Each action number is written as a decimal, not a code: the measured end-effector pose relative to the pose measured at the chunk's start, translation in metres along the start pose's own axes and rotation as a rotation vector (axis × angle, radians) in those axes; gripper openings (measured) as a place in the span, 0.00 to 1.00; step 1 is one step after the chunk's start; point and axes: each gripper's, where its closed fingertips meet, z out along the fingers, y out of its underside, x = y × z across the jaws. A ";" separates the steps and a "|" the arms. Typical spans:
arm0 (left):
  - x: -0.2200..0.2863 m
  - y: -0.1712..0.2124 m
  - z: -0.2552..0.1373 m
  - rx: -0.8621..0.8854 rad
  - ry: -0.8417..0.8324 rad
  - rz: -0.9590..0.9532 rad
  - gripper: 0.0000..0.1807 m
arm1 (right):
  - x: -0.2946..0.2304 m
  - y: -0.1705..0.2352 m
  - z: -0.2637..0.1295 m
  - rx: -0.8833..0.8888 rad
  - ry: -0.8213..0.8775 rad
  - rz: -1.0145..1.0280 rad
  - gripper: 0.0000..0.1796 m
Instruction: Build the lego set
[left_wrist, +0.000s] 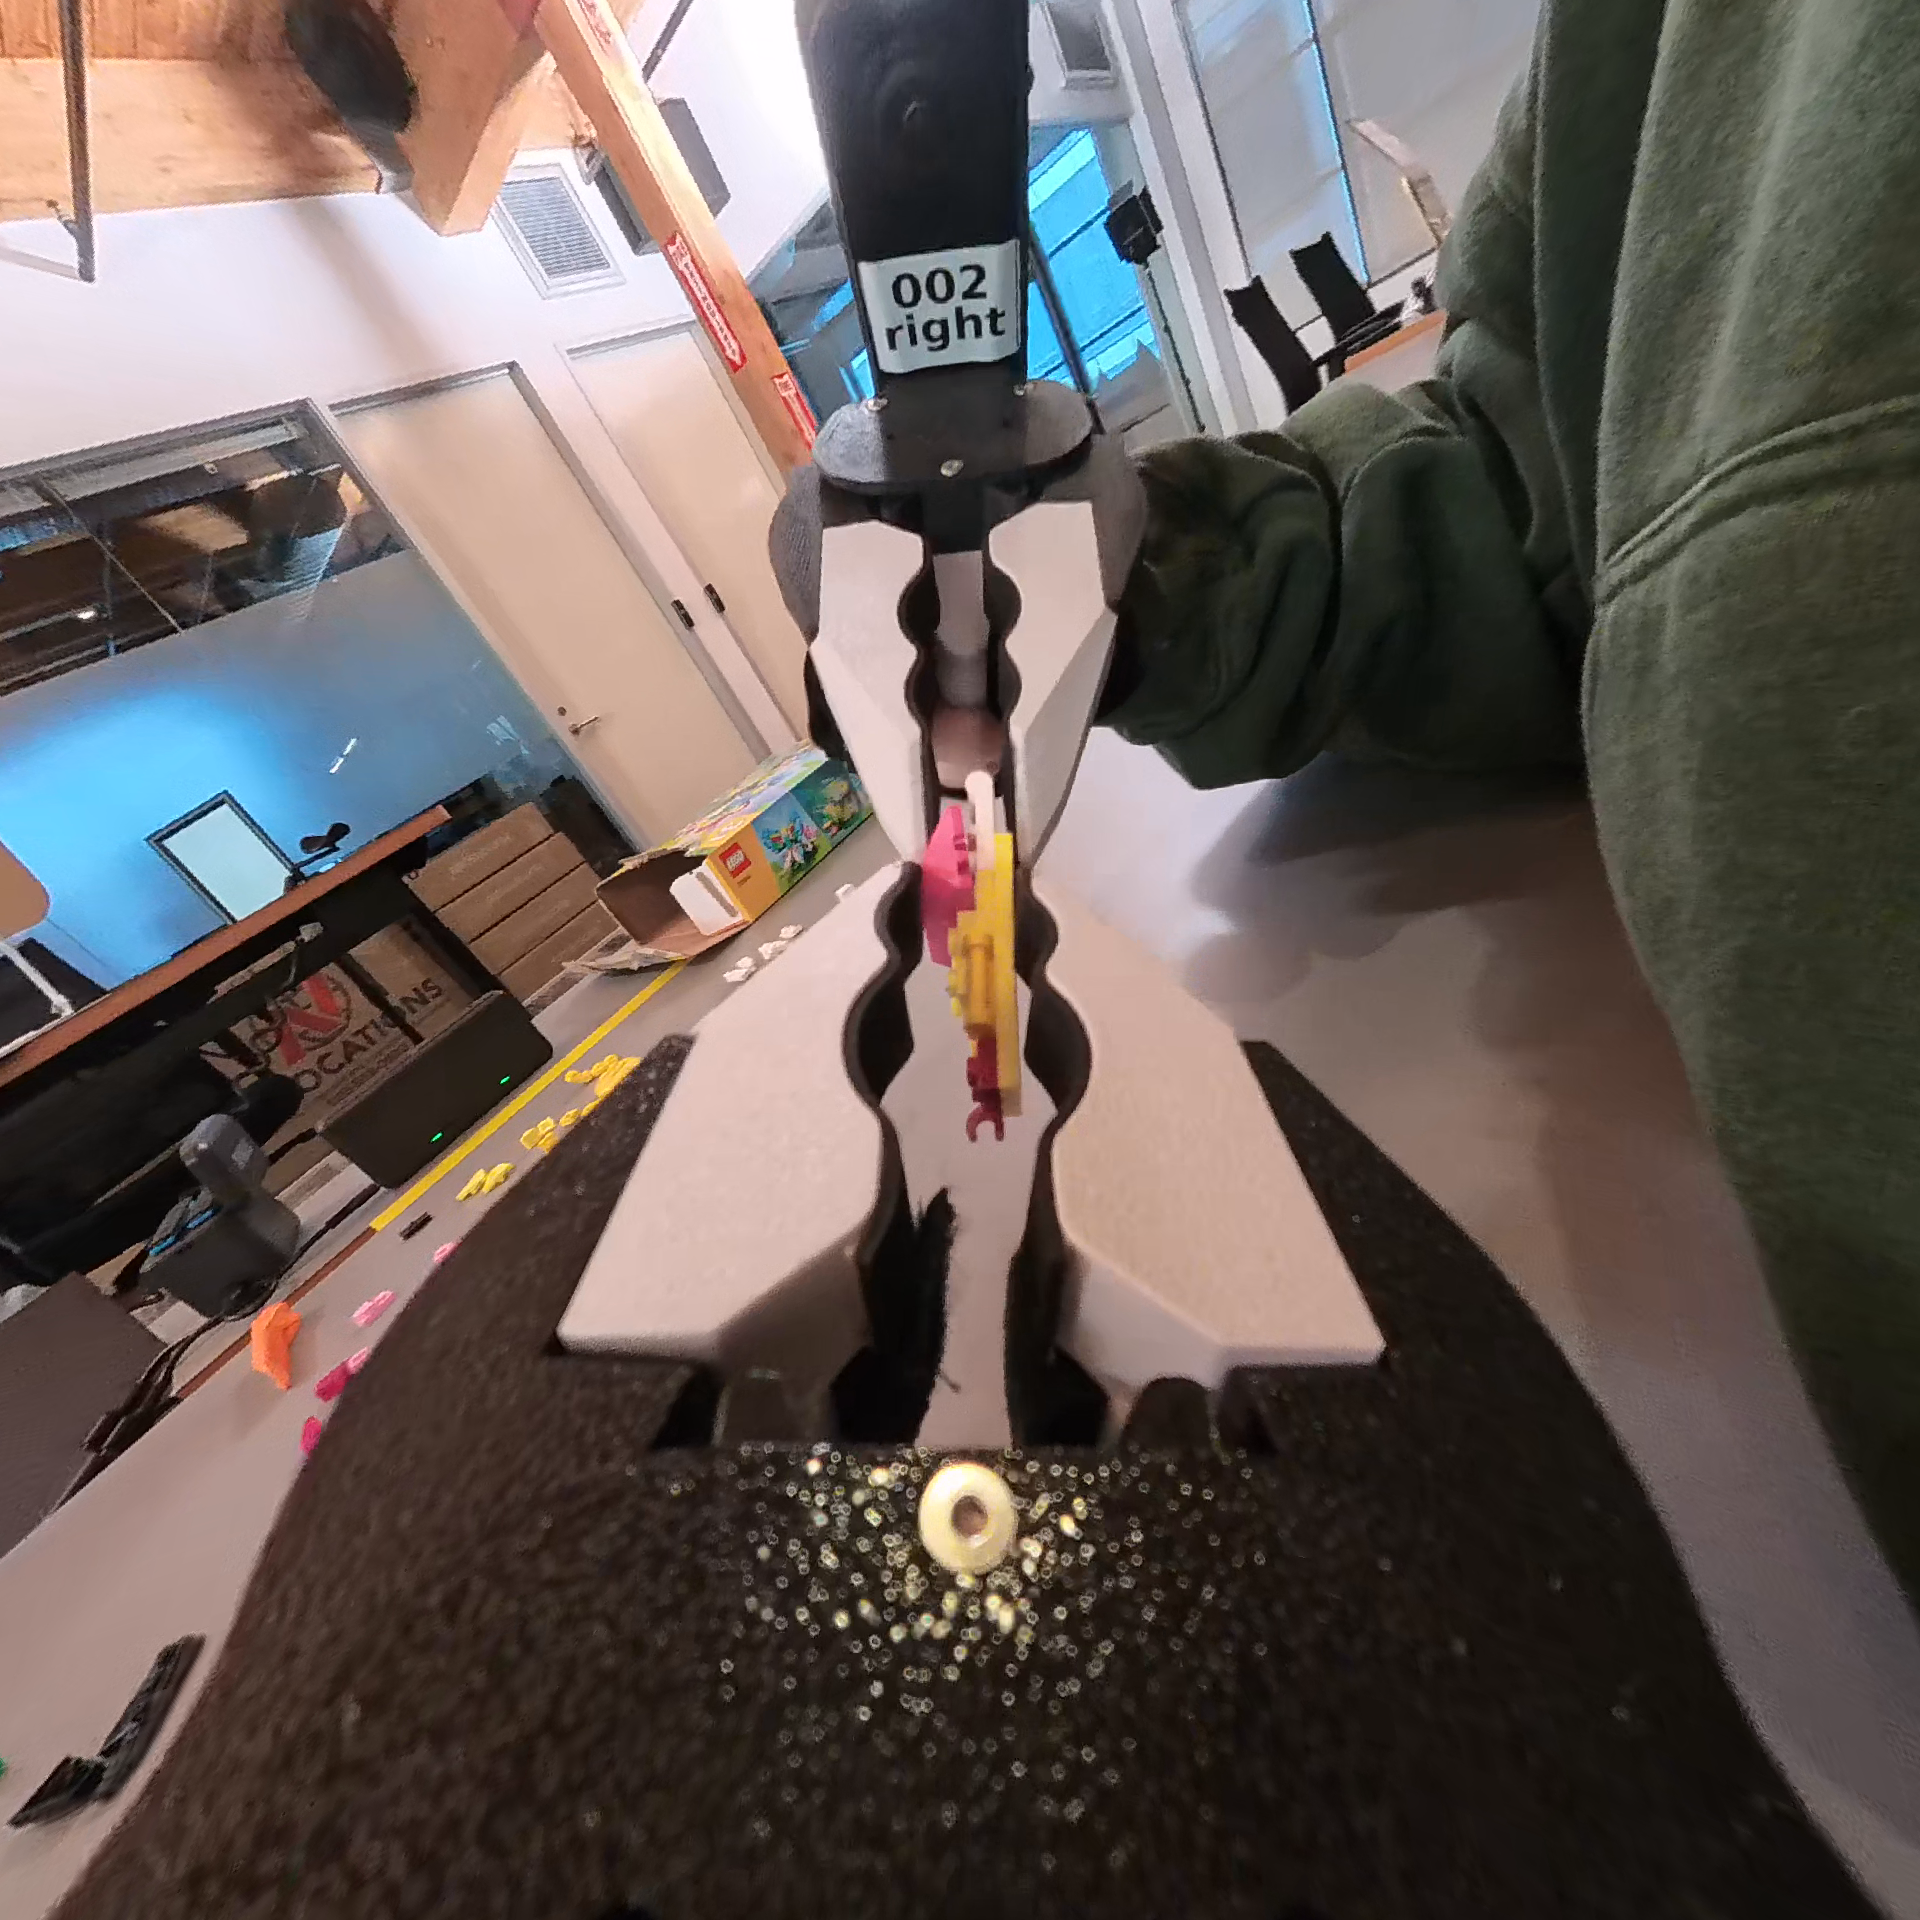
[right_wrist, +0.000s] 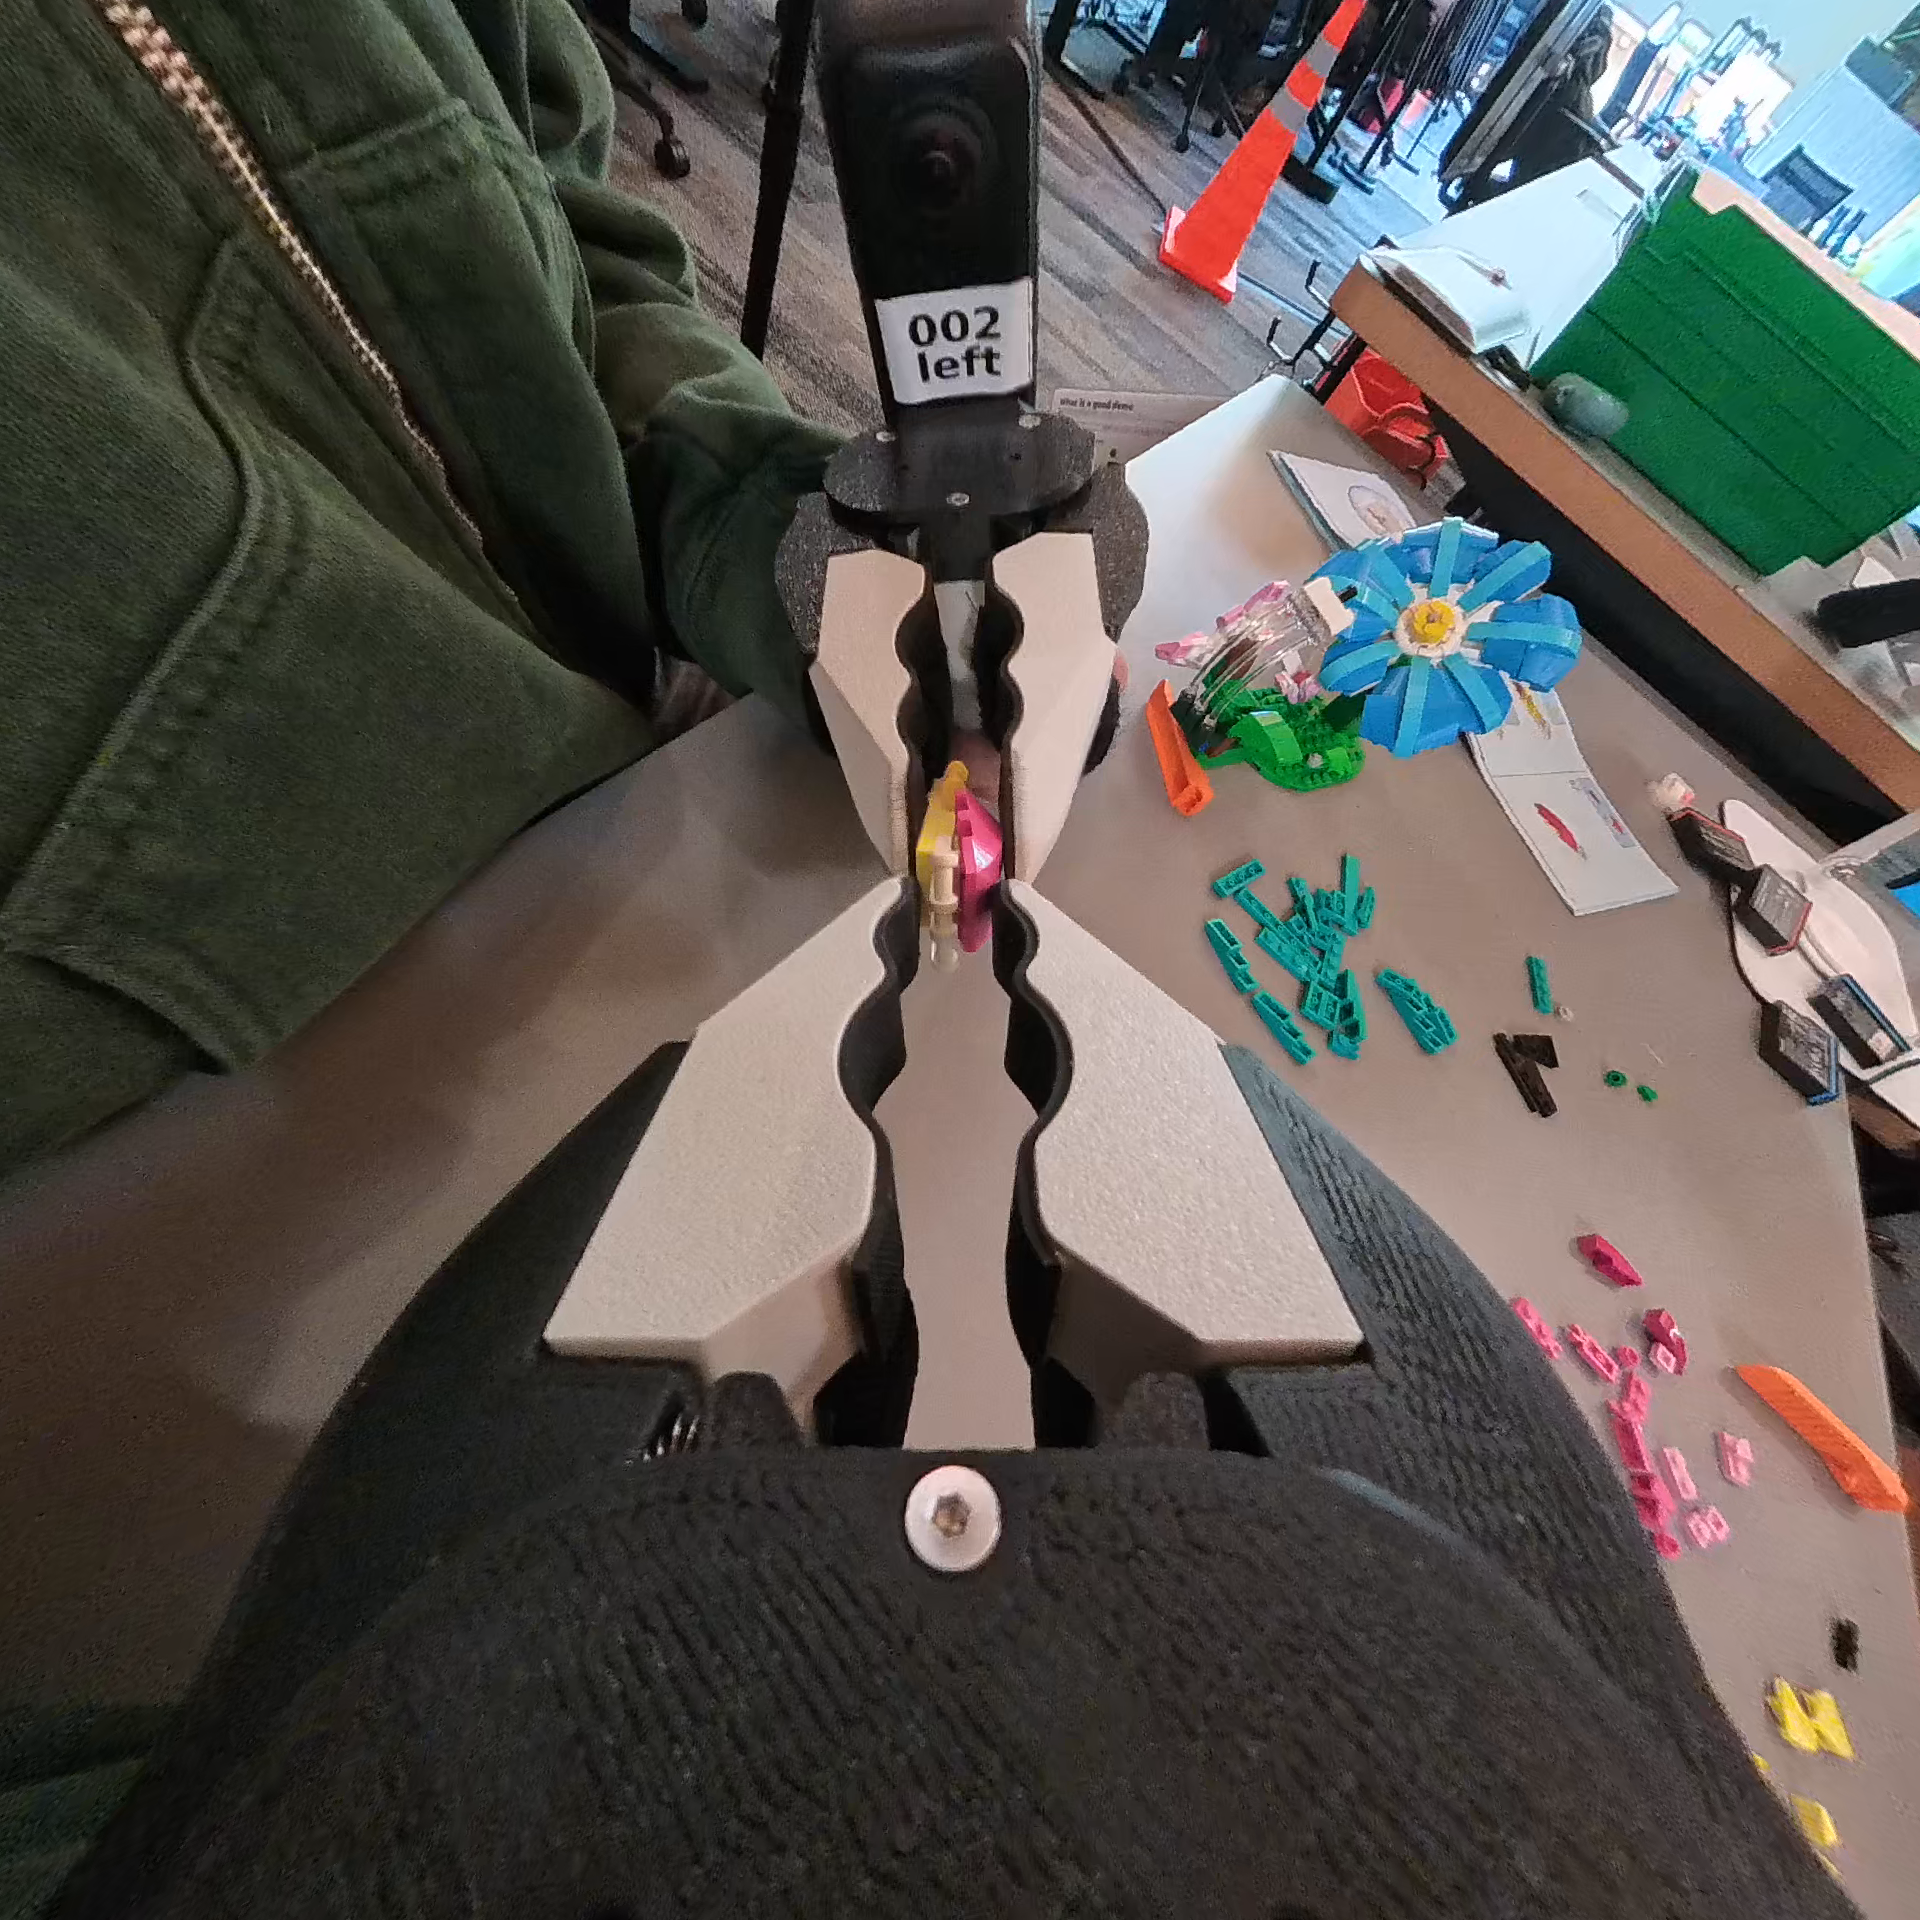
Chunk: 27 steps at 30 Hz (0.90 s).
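Both claws meet tip to tip above the bench, facing each other.

Left claw: clenched on the pink-and-yellow lego piece. Piece sits edge-on between the fingers, long axis running along the fingers, near-to-far in the left wrist view. Yellow plate on the right side, pink parts on the left; a small dark red clip sticks out at its near end.

Right claw: fingers close together around the far end of the same piece, with a small white rod in the gap against the yellow side. Cannot tell whether it grips the rod, the piece, or neither.

A green sleeve is behind the right claw in the left wrist view.

On the bench, right of the claws in the right wrist view:
- finished blue flower on a green base, far
- pile of teal bricks, mid
- pink bricks, near
- orange part beside the pink ones

Left wrist view: lego box lying open on the far left of the bench.
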 end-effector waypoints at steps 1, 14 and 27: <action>-0.002 0.001 0.000 -0.010 -0.014 0.009 0.08 | 0.001 0.001 0.000 -0.005 0.007 0.002 0.07; -0.006 0.010 0.003 -0.050 -0.019 -0.078 0.10 | 0.009 0.006 0.002 -0.057 0.081 -0.071 0.09; -0.011 0.015 0.003 -0.029 0.056 -0.464 0.22 | 0.029 -0.002 -0.012 -0.054 0.255 -0.242 0.07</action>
